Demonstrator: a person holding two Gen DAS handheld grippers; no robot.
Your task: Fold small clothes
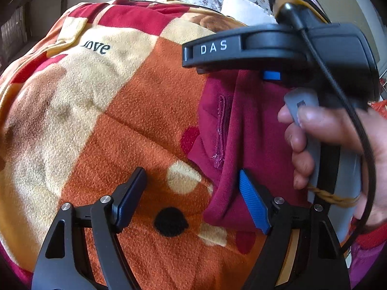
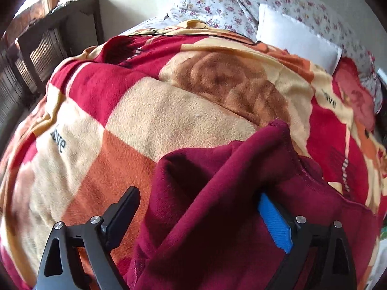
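Left tongs (image 1: 193,198): spread wide, nothing between the pads. Black pad at 9 o'clock, blue ribbed pad at 3 o'clock; the blue pad sits right at the edge of the maroon garment (image 1: 244,130), can't tell if it touches. Between the pads, only the fleece blanket (image 1: 135,111), orange patch w/ a black dot and cream spots.

Right tongs (image 2: 200,215): also spread wide. The garment (image 2: 217,193) is bunched up and heaped in the gap, draped over toward the blue pad at 3 o'clock; black pad at 9 o'clock stands clear of it. Cloth is not pinched.

In the left view the right tongs show from the side at 1–3 o'clock, black body lettered "DAS", the person's right hand (image 1: 336,149) wrapped round the grey handle, black cable running down past the wrist. Garment lies under and just beside that unit, w/ a stitched slit on the cloth facing the camera.

Blanket is checked red, cream, orange, w/ "love" printed on it, and covers the bed. At 12–1 o'clock: white pillow (image 2: 297,36) and floral sheet (image 2: 217,2). At 10 o'clock: dark wooden furniture (image 2: 41,48) against the wall.
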